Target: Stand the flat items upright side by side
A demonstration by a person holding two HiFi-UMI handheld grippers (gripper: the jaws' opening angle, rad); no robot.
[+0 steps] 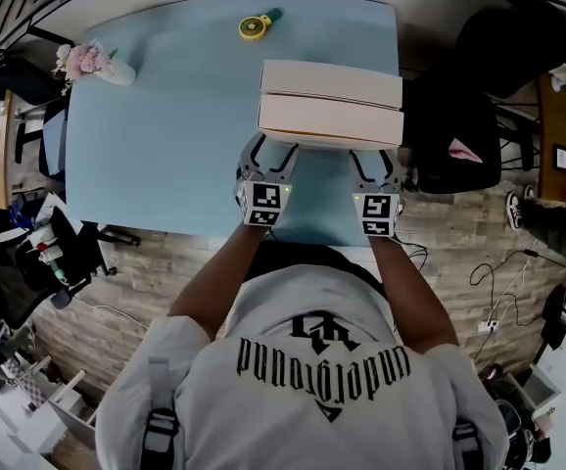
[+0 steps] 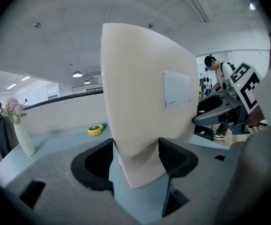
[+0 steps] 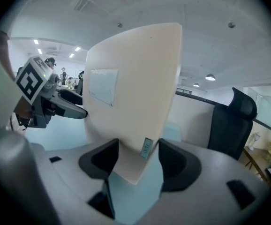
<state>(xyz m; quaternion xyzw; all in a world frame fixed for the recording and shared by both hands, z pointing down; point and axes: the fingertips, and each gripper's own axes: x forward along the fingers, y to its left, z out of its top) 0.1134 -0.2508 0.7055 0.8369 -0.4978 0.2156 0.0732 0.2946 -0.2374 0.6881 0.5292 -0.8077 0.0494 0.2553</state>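
Steadying the front box (image 1: 330,125) upright against the back box (image 1: 332,81) with left hand-held gripper (image 1: 268,151) and right hand-held gripper (image 1: 374,161) clamped on it; next, probably releasing gently, without tipping.

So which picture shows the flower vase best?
The left gripper view: the white vase stands side-on at the left, pink flowers on top. The head view shows the vase small, from above, at the table's far-left corner. The right gripper view does not show it.

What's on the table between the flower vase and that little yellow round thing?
Nothing: the light-blue table is bare between the vase and the yellow round tool. The head view shows it best.
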